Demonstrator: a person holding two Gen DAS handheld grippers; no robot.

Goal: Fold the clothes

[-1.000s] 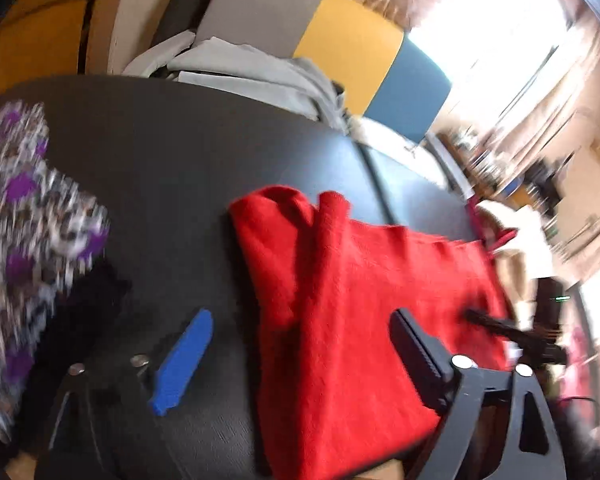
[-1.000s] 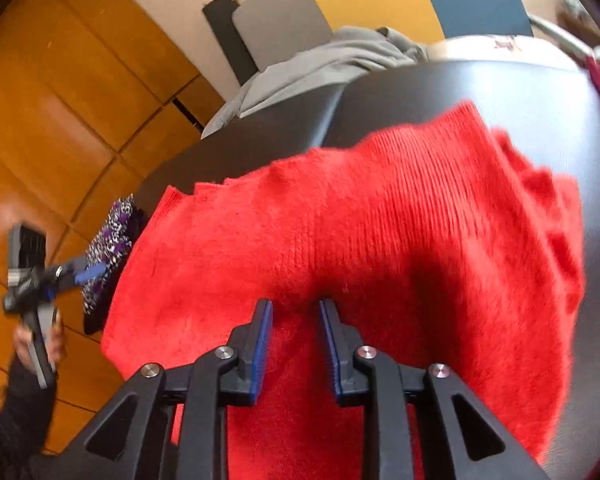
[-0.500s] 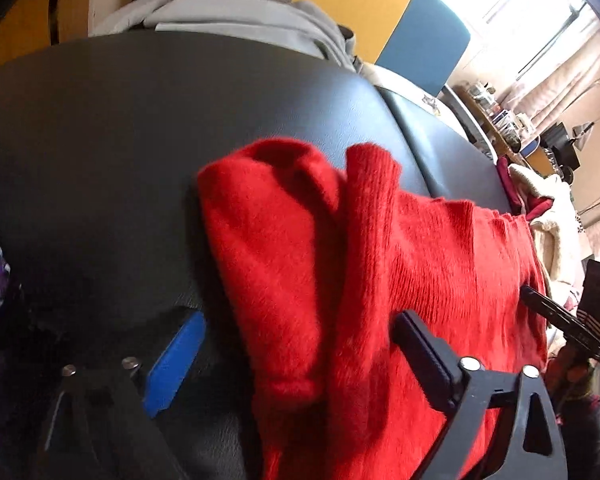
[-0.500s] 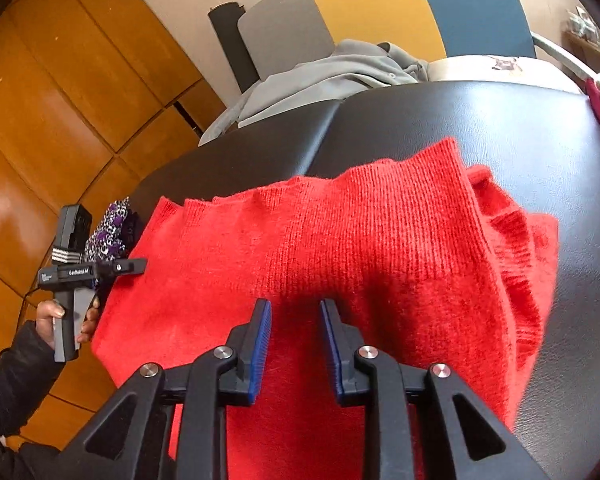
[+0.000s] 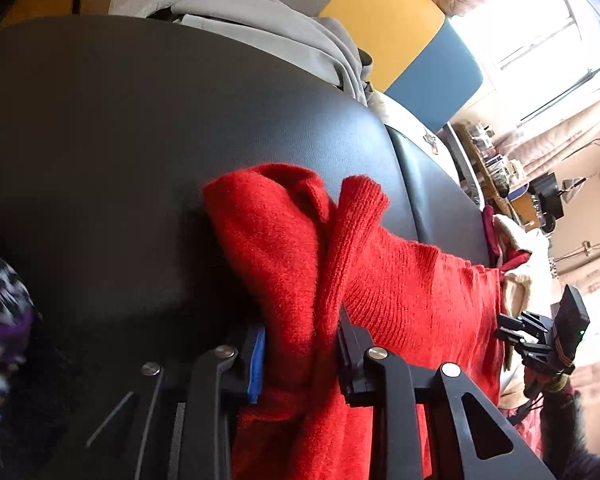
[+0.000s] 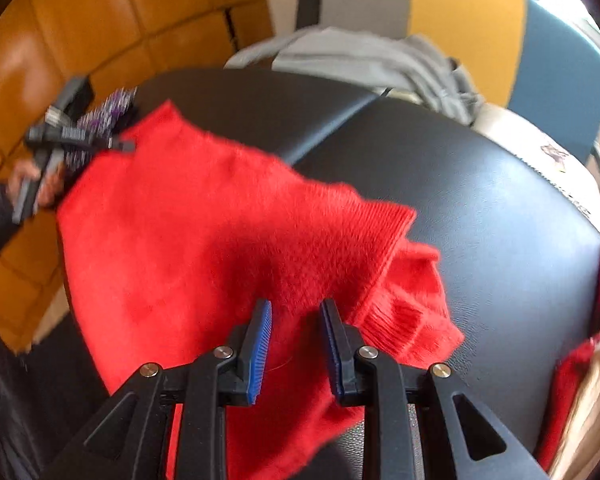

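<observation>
While both grippers' fingers pinch it, the red sweater (image 5: 380, 280) lies rumpled and half-folded.

Both wrist views look close along their jaws (frame bottom) over the table (image 5: 180, 128); both share the sweater (image 5: 380, 280), each showing the other gripper at opposite edges.

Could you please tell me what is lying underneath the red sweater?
The red sweater lies on a black padded surface, which shows around it. Whether anything else sits beneath the sweater cannot be seen; the knit covers that area.
</observation>
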